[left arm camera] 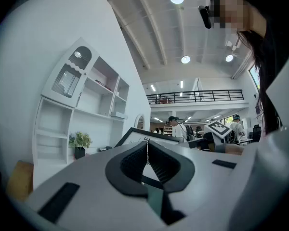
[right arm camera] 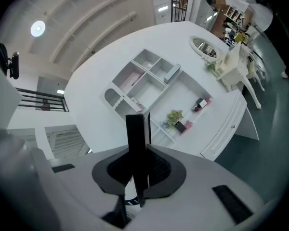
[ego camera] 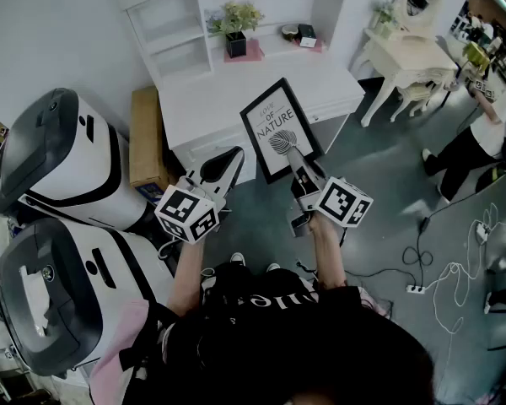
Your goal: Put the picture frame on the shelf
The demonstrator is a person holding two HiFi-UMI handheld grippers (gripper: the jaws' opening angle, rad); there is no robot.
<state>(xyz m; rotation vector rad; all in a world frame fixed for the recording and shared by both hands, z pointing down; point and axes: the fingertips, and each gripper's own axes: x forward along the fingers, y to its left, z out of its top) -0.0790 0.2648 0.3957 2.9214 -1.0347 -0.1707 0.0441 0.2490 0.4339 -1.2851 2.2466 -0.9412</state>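
A black-framed picture (ego camera: 278, 126) with a white print hangs in the air over the white desk's front edge (ego camera: 261, 112). My right gripper (ego camera: 297, 160) is shut on its lower edge; in the right gripper view the frame (right arm camera: 137, 143) stands edge-on between the pads. My left gripper (ego camera: 228, 169) is shut and empty, just left of the frame; in the left gripper view the frame's top edge (left arm camera: 154, 135) shows beyond the closed jaws. The white shelf unit (ego camera: 185, 24) rises behind the desk.
A potted plant (ego camera: 235, 25) and small items (ego camera: 302, 34) sit on the lower shelf. Two large white-and-black machines (ego camera: 67, 226) stand at left, a cardboard box (ego camera: 145, 133) beside the desk. A white vanity table (ego camera: 413, 53) and a person (ego camera: 481, 133) are at right. Cables (ego camera: 455, 268) lie on the floor.
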